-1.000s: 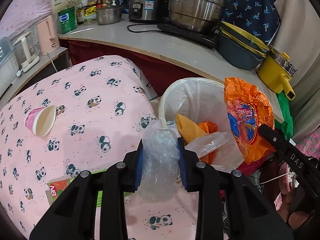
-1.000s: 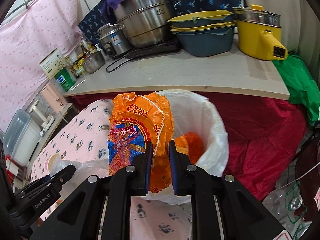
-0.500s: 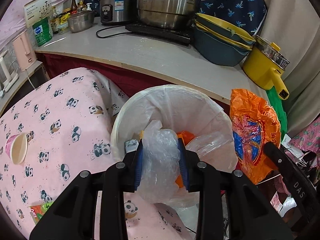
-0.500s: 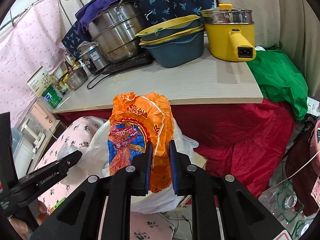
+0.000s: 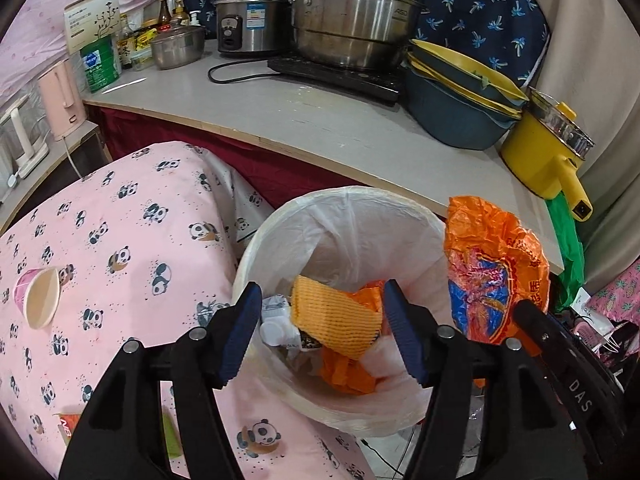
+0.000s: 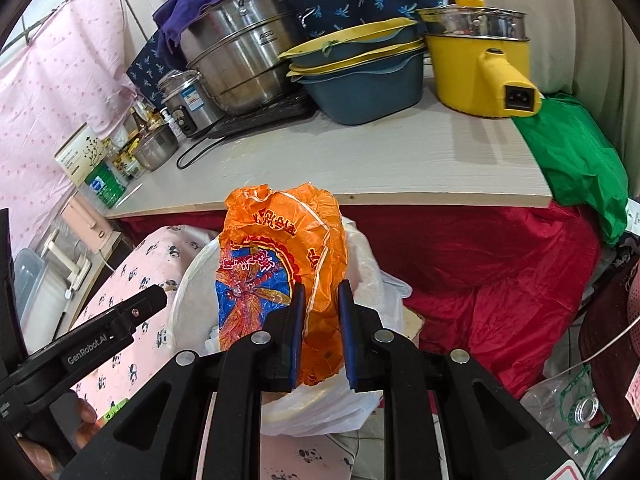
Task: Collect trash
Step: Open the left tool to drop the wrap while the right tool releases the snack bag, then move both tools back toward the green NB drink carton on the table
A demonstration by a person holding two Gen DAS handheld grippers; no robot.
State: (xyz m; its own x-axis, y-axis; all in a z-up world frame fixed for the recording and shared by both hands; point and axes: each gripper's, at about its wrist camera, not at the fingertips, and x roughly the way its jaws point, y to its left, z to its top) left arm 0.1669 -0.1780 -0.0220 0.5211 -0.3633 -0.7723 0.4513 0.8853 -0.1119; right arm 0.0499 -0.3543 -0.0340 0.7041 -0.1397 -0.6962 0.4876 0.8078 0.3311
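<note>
My left gripper (image 5: 320,316) is open and empty above the white-lined trash bin (image 5: 256,248), which holds a yellow mesh piece (image 5: 332,316), orange wrappers and white scraps. The clear plastic bag I held is out of sight. My right gripper (image 6: 322,322) is shut on an orange and blue snack bag (image 6: 280,264), held upright beside the bin's right rim; the bag also shows in the left wrist view (image 5: 492,276). A pink paper cup (image 5: 38,298) lies on its side on the panda-print cloth (image 5: 120,248).
A counter (image 5: 320,128) behind the bin carries steel pots, a rice cooker, stacked basins (image 5: 460,100) and a yellow electric pot (image 5: 548,152). A red and green wrapper (image 5: 68,428) lies on the cloth near me. Red cloth (image 6: 480,264) hangs below the counter; a green bag (image 6: 576,160) lies right.
My left gripper opened over the bin and the clear plastic bag is gone from it. The right gripper kept its hold on the orange snack bag beside the bin.
</note>
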